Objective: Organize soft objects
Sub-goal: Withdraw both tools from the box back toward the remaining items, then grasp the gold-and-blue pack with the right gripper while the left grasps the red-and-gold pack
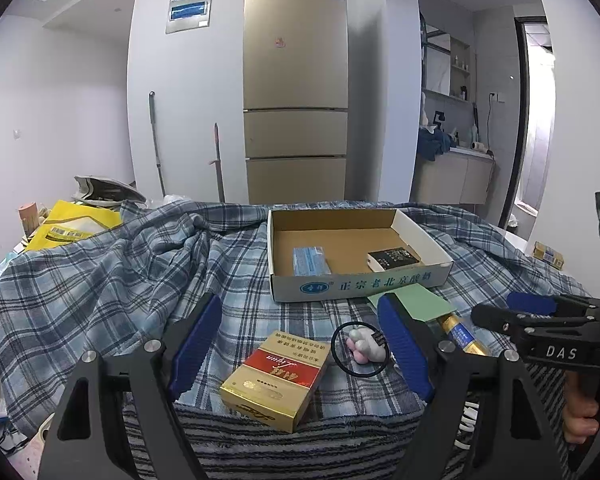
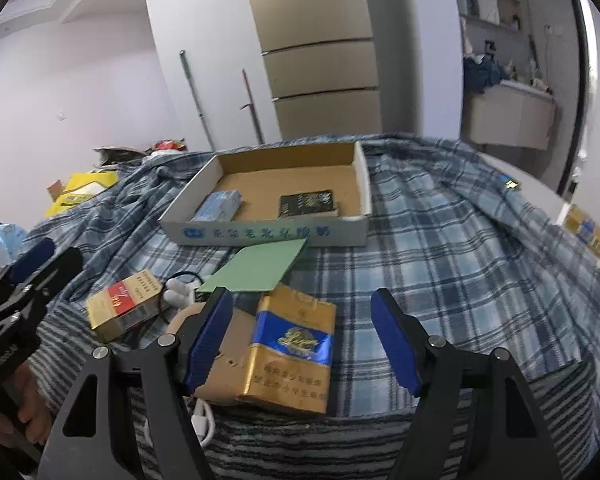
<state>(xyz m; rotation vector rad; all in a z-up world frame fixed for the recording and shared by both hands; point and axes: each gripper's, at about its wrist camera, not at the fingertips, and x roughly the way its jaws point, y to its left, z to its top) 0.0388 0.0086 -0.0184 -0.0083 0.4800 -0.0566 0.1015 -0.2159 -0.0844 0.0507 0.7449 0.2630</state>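
Note:
A shallow cardboard box (image 1: 352, 286) (image 2: 268, 234) sits on a plaid cloth and holds a blue tissue pack (image 1: 311, 261) (image 2: 219, 207) and a black pack (image 1: 394, 259) (image 2: 308, 203). My left gripper (image 1: 300, 344) is open above a red-and-gold pack (image 1: 276, 380) (image 2: 124, 304) and a black hair tie with a white-pink plush charm (image 1: 364, 346) (image 2: 178, 292). My right gripper (image 2: 300, 340) (image 1: 528, 306) is open over a blue-and-gold pack (image 2: 292, 348) (image 1: 462, 334) that lies on a tan piece (image 2: 228, 356). A green card (image 2: 256, 268) (image 1: 418, 300) lies by the box.
The plaid cloth (image 1: 120, 280) covers the table, with a striped towel (image 1: 300, 448) at the near edge. A yellow bag (image 1: 72, 224) lies at the left. Another gold pack (image 2: 586, 230) lies at the far right. A white cable (image 2: 204, 420) sits under the right gripper.

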